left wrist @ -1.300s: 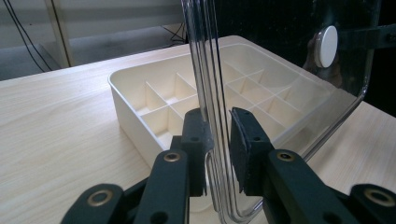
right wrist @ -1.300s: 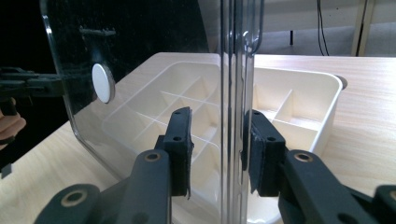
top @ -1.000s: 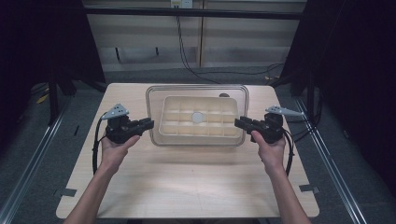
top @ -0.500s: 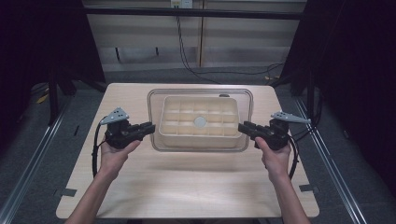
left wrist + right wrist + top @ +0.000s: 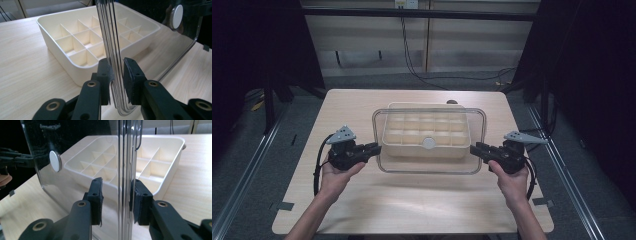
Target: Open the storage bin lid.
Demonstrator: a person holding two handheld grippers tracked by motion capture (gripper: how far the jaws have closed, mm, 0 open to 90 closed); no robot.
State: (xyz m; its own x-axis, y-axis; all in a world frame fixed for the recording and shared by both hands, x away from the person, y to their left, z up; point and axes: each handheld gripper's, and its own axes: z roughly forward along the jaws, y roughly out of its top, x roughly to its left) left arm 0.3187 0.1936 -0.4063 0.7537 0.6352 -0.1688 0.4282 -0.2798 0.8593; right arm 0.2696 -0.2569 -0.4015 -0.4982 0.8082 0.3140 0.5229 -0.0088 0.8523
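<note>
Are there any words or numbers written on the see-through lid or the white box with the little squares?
None can be read. The clear lid carries a plain white round knob with no writing on it. The cream divided box has bare walls and compartments. The left gripper and right gripper, both shut on the lid's edges, show no label either. The wooden table is unmarked.

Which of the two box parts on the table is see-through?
The lid, a clear sheet with a white knob, clamped by left gripper and right gripper. The compartment tray beneath is opaque cream.
</note>
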